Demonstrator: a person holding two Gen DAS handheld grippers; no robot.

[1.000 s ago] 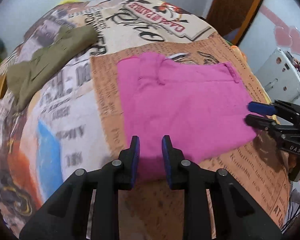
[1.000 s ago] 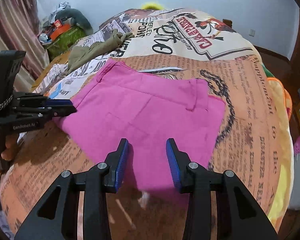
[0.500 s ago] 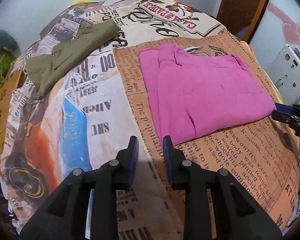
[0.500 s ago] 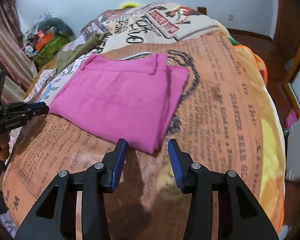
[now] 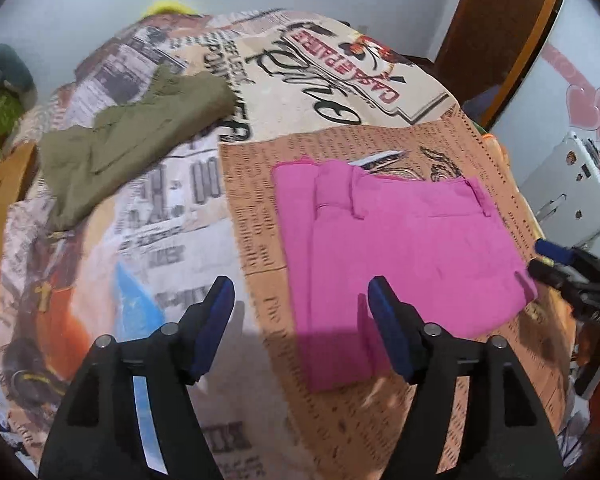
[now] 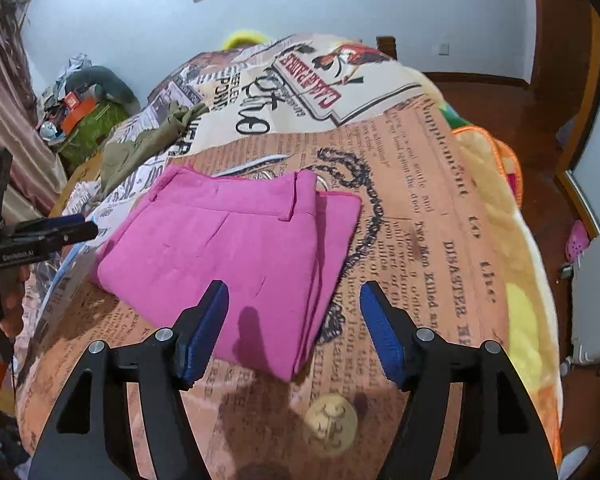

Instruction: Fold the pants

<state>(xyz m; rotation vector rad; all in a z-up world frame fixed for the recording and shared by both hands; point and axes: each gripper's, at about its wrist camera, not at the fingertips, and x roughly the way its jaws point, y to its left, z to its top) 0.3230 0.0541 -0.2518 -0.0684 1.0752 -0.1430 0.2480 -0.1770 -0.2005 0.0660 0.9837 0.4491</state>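
The pink pants (image 5: 400,248) lie folded into a flat rectangle on the newspaper-print bedspread (image 5: 340,92); they also show in the right wrist view (image 6: 236,248). My left gripper (image 5: 300,320) is open and empty, held above the near left edge of the pants. My right gripper (image 6: 292,324) is open and empty, held above the near corner of the pants. Each gripper shows at the edge of the other's view: the right one (image 5: 548,258) and the left one (image 6: 66,226), both beside the pants.
Olive green pants (image 5: 136,136) lie crumpled at the far left of the bed, also in the right wrist view (image 6: 148,144). Clutter (image 6: 80,108) sits left of the bed by a curtain. A wooden door (image 5: 500,28) and wood floor (image 6: 540,152) lie to the right.
Both grippers have opened wide from a narrow gap. They pulled back off the pink pants, which now lie folded smaller, and both views have risen slightly.
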